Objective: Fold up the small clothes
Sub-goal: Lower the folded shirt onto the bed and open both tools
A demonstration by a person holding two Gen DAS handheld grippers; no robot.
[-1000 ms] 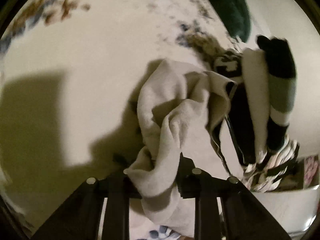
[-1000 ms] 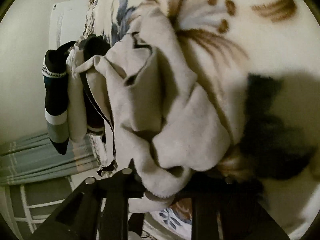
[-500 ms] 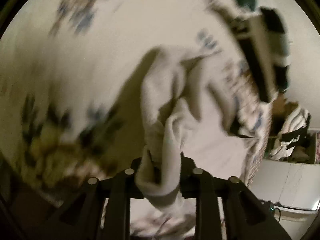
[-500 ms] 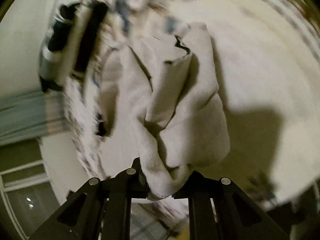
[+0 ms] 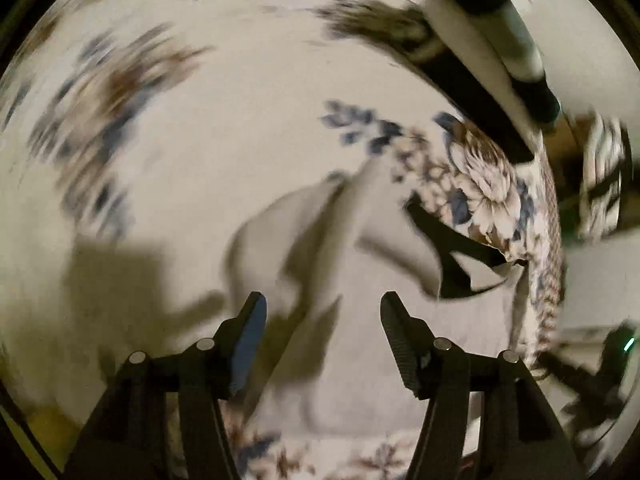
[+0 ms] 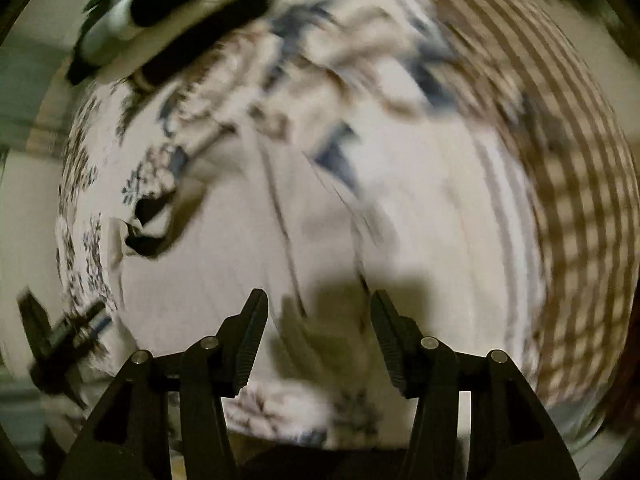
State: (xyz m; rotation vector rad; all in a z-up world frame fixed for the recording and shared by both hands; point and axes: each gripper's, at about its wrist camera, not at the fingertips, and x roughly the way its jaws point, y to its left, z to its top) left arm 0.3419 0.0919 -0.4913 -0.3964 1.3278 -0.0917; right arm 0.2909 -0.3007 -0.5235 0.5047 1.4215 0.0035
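Note:
A small pale beige garment [image 5: 320,264] with black trim lies rumpled on the floral blanket [image 5: 192,128], just past my left gripper [image 5: 322,312], which is open and empty above it. In the right wrist view the same garment [image 6: 248,248] spreads flat on the blanket, with its black trim at the left. My right gripper [image 6: 318,308] is open and empty over its near edge. Both views are blurred by motion.
A pile of dark and white clothes [image 5: 492,28] lies at the far edge of the bed, also in the right wrist view [image 6: 168,28]. A brown checked cloth [image 6: 560,160] lies at the right. The bed's edge runs down the right side of the left wrist view.
Both grippers were shut on the beige garment and held it up. They have opened and let it go; it now lies on the blanket. Both cameras have swung.

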